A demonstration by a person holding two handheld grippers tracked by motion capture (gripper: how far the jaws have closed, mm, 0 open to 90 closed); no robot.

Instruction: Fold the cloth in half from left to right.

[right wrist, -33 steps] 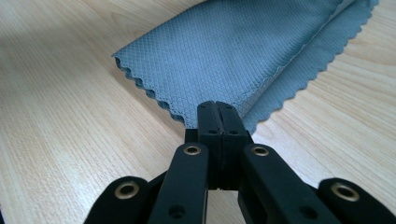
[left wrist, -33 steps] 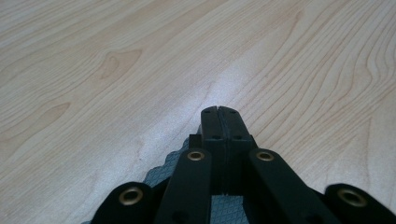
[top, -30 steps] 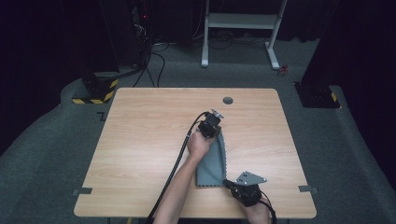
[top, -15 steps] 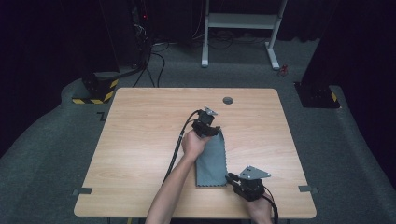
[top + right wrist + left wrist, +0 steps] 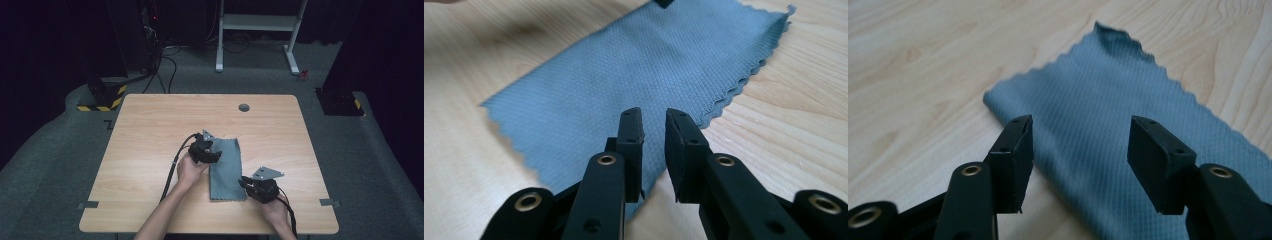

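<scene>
A blue-grey cloth (image 5: 227, 170) lies flat on the wooden table (image 5: 150, 130) as a long strip running away from the person. My left gripper (image 5: 215, 156) is at its left edge near the far end. In the left gripper view the cloth (image 5: 1108, 90) lies under and beyond the left gripper (image 5: 1078, 130), whose jaws have just been opening and stand wide with nothing between them. My right gripper (image 5: 246, 184) is at the cloth's near right corner. Its jaws have just been opening too: the right gripper (image 5: 654, 117) shows a narrow gap, empty, above the cloth (image 5: 639, 60).
A round cable hole (image 5: 244, 107) sits near the table's far edge. Tape marks (image 5: 88, 205) lie at the near corners. Cables trail from both grippers toward the person. A white frame (image 5: 260, 22) and dark stands are on the floor behind the table.
The left gripper has let go of the cloth's far end and drawn back to the left and nearer. The right gripper has opened slightly and shifted a little away from the person. The cloth now lies flat.
</scene>
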